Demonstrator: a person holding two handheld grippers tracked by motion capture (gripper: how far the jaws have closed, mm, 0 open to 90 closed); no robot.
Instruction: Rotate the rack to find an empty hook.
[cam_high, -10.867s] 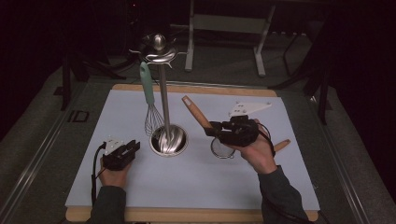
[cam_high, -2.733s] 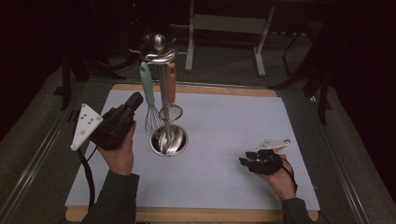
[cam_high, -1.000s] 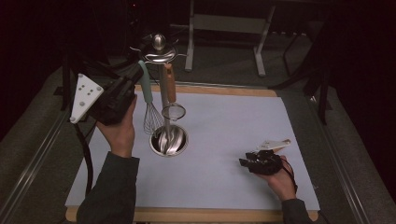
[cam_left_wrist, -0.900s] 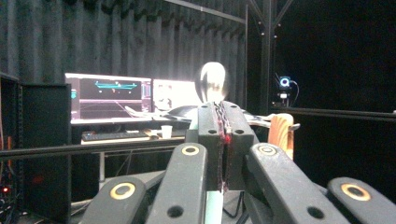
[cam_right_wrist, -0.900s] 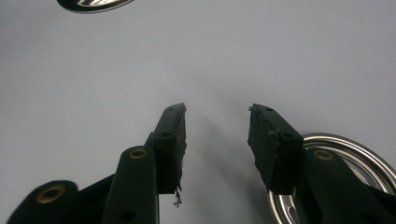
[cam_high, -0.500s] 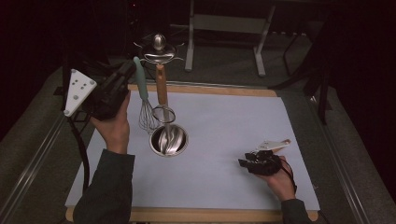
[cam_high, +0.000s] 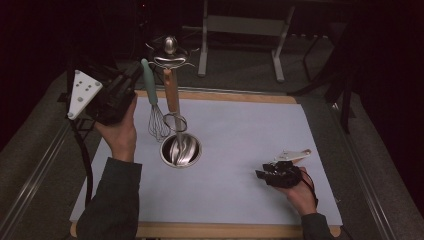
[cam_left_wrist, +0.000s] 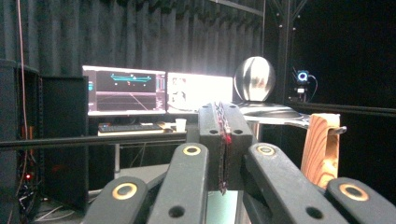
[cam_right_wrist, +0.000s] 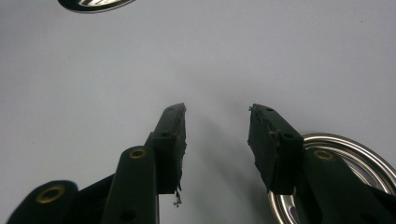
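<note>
A pale rectangular mat (cam_high: 260, 135) covers the wooden tabletop (cam_high: 225, 95). Beyond it, two lit computer monitors (cam_left_wrist: 125, 91) stand before dark pleated curtains (cam_left_wrist: 140, 32), beside a black keyboard (cam_left_wrist: 128, 127) and what may be a small white cup (cam_left_wrist: 180, 124).

No legible text, labels, brands or numbers anywhere; monitors (cam_left_wrist: 125, 90) behind the table lit with graphics but too small and blurred to read.
</note>
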